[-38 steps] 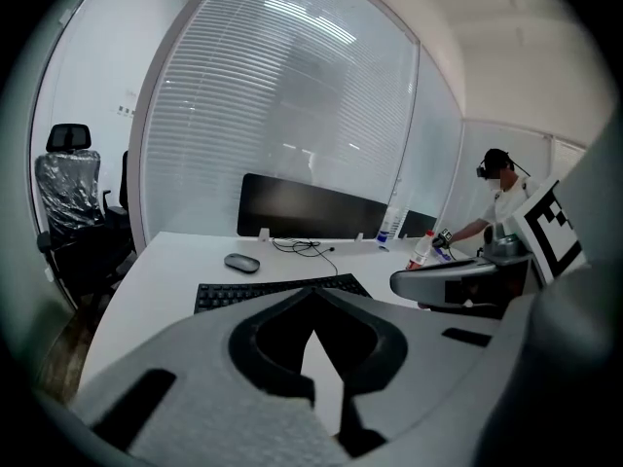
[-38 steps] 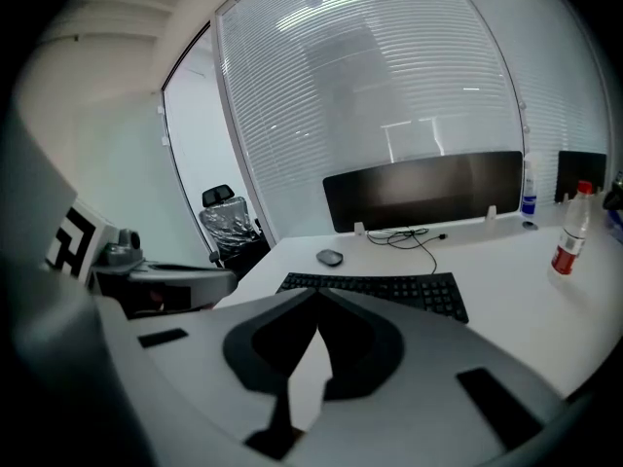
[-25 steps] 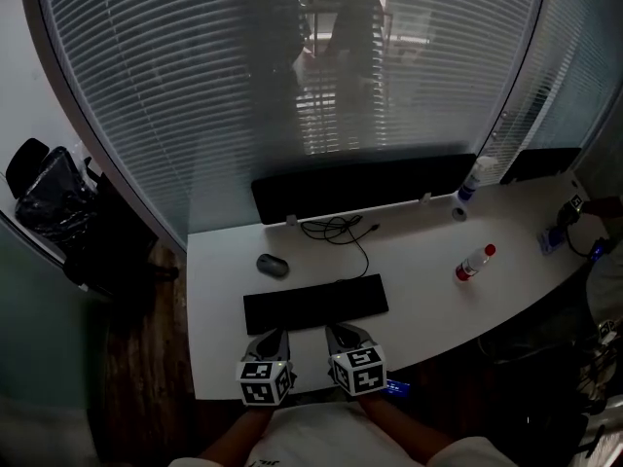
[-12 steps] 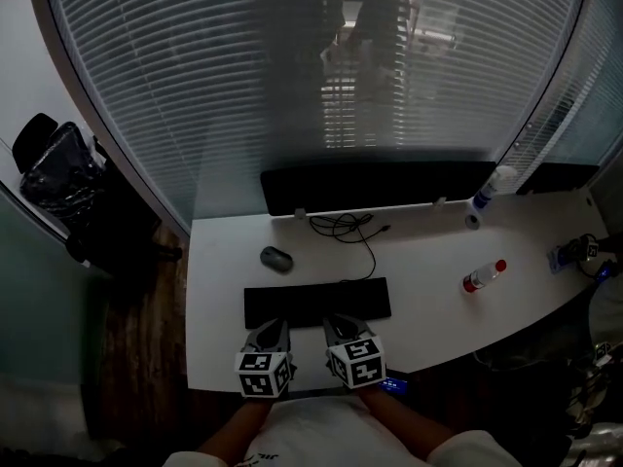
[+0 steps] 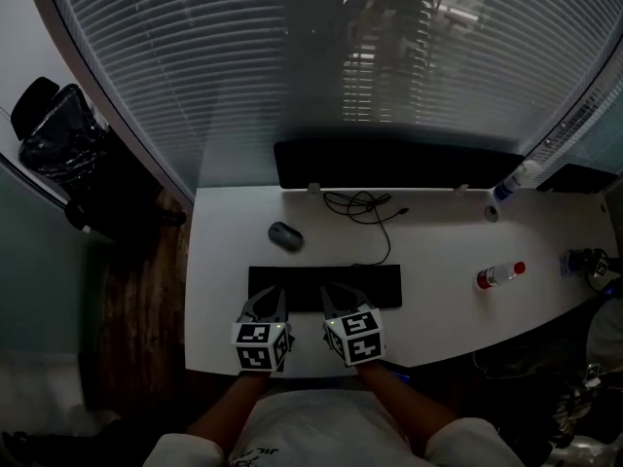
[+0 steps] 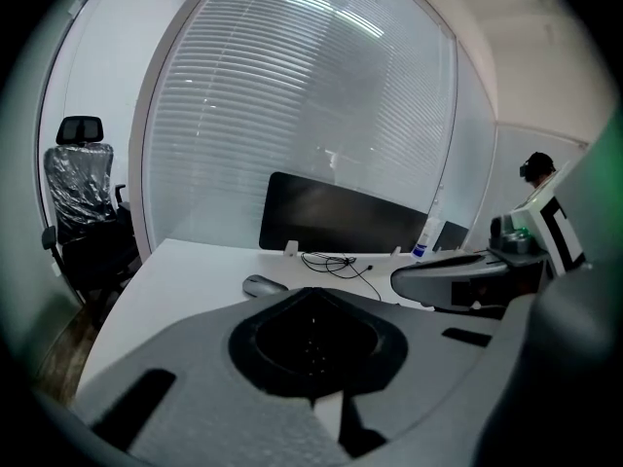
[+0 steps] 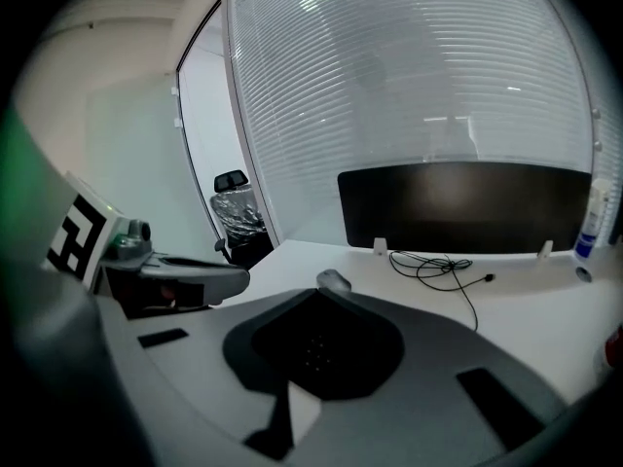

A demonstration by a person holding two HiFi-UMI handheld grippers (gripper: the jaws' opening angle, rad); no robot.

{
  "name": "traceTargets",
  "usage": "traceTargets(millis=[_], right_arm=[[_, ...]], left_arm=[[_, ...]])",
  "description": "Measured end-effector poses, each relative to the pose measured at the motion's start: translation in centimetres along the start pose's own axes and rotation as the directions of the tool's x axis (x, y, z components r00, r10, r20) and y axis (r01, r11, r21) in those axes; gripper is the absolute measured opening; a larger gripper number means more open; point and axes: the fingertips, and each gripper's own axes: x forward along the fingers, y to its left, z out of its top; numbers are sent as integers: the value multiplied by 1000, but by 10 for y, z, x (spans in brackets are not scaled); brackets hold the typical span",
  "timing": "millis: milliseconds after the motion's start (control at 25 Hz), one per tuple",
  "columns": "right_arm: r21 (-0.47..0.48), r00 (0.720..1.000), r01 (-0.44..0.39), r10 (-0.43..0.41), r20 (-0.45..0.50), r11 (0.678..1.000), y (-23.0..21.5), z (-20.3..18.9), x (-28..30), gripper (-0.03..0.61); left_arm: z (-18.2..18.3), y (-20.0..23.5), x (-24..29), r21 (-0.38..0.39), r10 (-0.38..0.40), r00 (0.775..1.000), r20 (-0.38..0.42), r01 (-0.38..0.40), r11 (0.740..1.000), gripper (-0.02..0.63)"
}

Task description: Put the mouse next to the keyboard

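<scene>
A grey mouse (image 5: 285, 234) lies on the white desk (image 5: 438, 251), beyond the left end of the black keyboard (image 5: 324, 286) and apart from it. In the left gripper view the mouse (image 6: 261, 284) shows just past the jaw tips; in the right gripper view the mouse (image 7: 334, 280) peeks over them. My left gripper (image 5: 265, 306) and right gripper (image 5: 337, 301) hover side by side at the keyboard's near edge, both shut and with nothing in them. The jaws hide the keyboard in both gripper views.
A dark monitor (image 5: 399, 166) stands at the desk's back edge with a tangled black cable (image 5: 365, 205) in front. A red-capped bottle (image 5: 499, 275) lies at the right, a spray bottle (image 5: 511, 185) behind it. An office chair (image 5: 58, 149) stands left of the desk.
Both grippers have moved forward together from the desk's near edge to the keyboard's near edge. The mouse and keyboard have not moved on the desk.
</scene>
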Motion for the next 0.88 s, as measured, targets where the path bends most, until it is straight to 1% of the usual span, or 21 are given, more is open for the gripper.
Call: traceTargets(millis=[200,320,520,760,880], right_arm=[[-72,999,-32,32,-9,997,-5,11,31,5],[-78,999,-41,40,-25,996,-9,13,52,5],[-81,998,-56,53,-40,995,-11,11,81,5],[-119,997,-56,50,-51,991,-18,11,112,5],[-136,996,-77,68,-65,988,-18,10,126,5]], left_arm=[[2,23,18,19,24,1000,-13,-24,1000,5],[3,37,31,27,35,999,-22,-35,999,5],[1,54,49,19,43,999,-32,-43,999,5],[-6,67,65,24,45,998,-49,-44,999,5],[-7,71,73,19,46,998,-51,-45,999,5]])
